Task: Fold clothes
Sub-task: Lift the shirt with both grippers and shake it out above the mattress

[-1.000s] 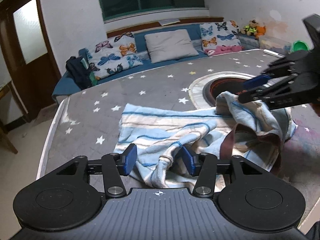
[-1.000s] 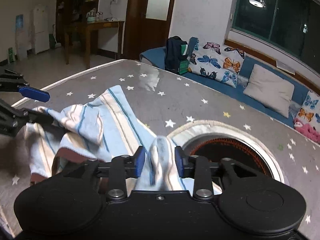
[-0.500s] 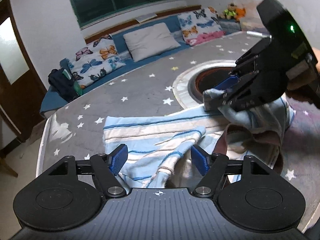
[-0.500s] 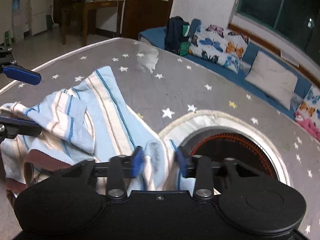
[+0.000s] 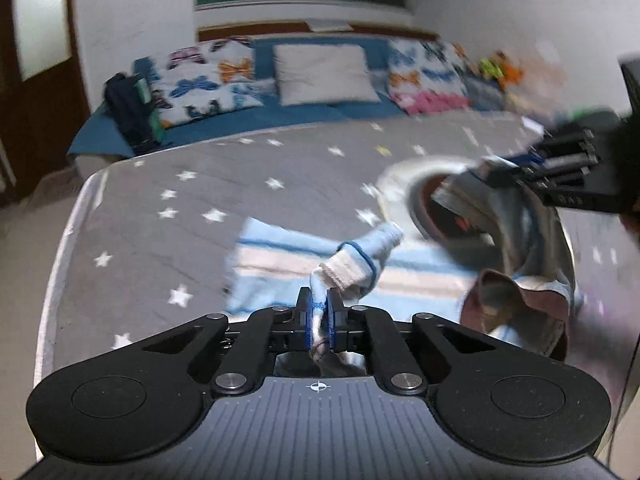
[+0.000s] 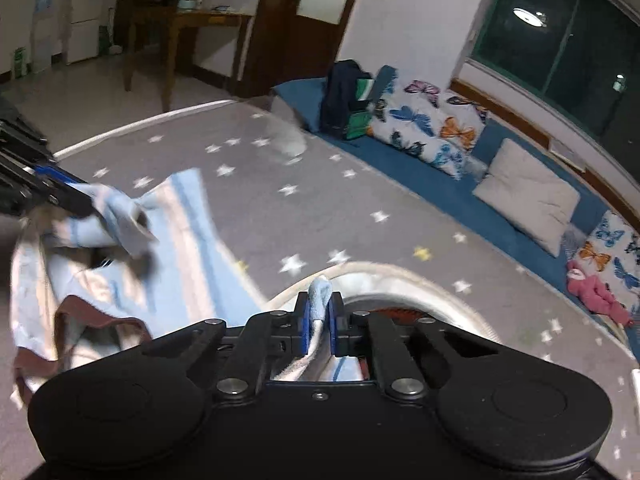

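Observation:
A light blue and white striped garment (image 5: 280,256) with a brown hem (image 5: 516,292) lies rumpled on the star-patterned grey cover (image 5: 180,208). My left gripper (image 5: 319,304) has its jaws closing, and the pads pinch a bunched edge of the garment lifted off the cover. The right gripper (image 5: 500,168) holds another part raised at the right, and cloth hangs from it. In the right wrist view my right gripper (image 6: 319,308) has its jaws closing, pads pressed on a blue fold, with the garment (image 6: 188,240) spread to the left. The left gripper (image 6: 76,196) grips it at the far left.
A round rimmed opening (image 5: 440,200) sits in the cover just beyond the garment, also below the right gripper (image 6: 400,308). Behind runs a blue bench with butterfly cushions (image 5: 324,72) and a dark bag (image 6: 344,96). The cover's edge (image 5: 72,220) drops to the floor at left.
Both grippers went from open around the cloth to shut on it. The left one swung and lifted a bunched edge. The right gripper rose with its fold.

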{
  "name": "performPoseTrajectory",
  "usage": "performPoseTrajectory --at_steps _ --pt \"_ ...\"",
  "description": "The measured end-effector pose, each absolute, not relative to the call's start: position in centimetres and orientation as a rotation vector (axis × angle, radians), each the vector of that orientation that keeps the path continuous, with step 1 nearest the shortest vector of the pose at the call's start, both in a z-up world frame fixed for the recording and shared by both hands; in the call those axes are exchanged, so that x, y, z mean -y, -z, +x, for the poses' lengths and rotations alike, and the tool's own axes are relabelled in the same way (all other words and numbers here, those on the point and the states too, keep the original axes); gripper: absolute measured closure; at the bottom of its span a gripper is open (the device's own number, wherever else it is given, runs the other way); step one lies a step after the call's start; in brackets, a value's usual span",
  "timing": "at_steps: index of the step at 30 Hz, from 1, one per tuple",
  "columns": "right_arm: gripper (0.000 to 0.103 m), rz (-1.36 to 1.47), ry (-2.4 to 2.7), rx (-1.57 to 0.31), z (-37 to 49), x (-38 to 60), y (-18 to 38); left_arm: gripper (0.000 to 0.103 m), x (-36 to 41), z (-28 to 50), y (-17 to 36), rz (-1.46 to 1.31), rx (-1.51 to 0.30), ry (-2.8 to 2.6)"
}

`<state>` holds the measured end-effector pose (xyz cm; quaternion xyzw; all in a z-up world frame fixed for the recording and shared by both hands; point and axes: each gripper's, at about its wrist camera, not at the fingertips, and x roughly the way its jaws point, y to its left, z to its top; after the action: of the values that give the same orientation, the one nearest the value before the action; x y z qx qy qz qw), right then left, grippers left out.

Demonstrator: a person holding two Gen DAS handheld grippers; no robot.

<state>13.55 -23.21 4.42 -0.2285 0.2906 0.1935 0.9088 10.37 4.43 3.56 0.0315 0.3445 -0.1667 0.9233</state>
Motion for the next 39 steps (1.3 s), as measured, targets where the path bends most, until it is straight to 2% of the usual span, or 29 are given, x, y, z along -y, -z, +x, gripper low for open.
performPoseTrajectory --at_steps 5,12,16,20,23,26,33,37,39 --pt "0.094 -0.562 -0.345 -0.545 17.3 22.3 -7.7 0.098 -6.9 13.8 -7.0 -0.003 -0.656 0.244" --pt "0.095 -0.518 -0.181 -0.349 22.8 22.4 -16.6 0.1 -11.7 19.2 -17.9 -0.147 -0.453 0.082" --pt "0.095 -0.424 -0.08 -0.179 23.4 24.3 -22.6 0.1 -13.3 18.8 -23.5 -0.223 -0.296 0.039" --pt "0.095 -0.309 -0.045 -0.053 21.4 27.3 -26.2 0.1 -14.1 17.2 -25.6 -0.28 -0.206 0.052" --pt "0.095 -0.291 -0.064 -0.078 20.0 28.7 -24.8 0.1 -14.3 14.9 -24.6 -0.285 -0.214 0.064" --pt "0.095 -0.29 -0.085 -0.148 18.2 30.1 -21.1 0.1 -14.2 12.1 -21.1 -0.266 -0.29 0.071" --pt "0.095 -0.317 -0.148 -0.449 11.3 31.9 -6.5 0.101 -13.5 4.7 -10.7 -0.217 -0.466 0.058" --pt "0.095 -0.346 -0.126 -0.57 8.6 31.2 0.3 0.101 -13.7 2.5 -5.6 -0.205 -0.581 0.062" --pt "0.095 -0.337 -0.1 -0.599 8.3 30.8 2.0 0.101 -13.7 2.0 -3.4 -0.196 -0.637 0.075"
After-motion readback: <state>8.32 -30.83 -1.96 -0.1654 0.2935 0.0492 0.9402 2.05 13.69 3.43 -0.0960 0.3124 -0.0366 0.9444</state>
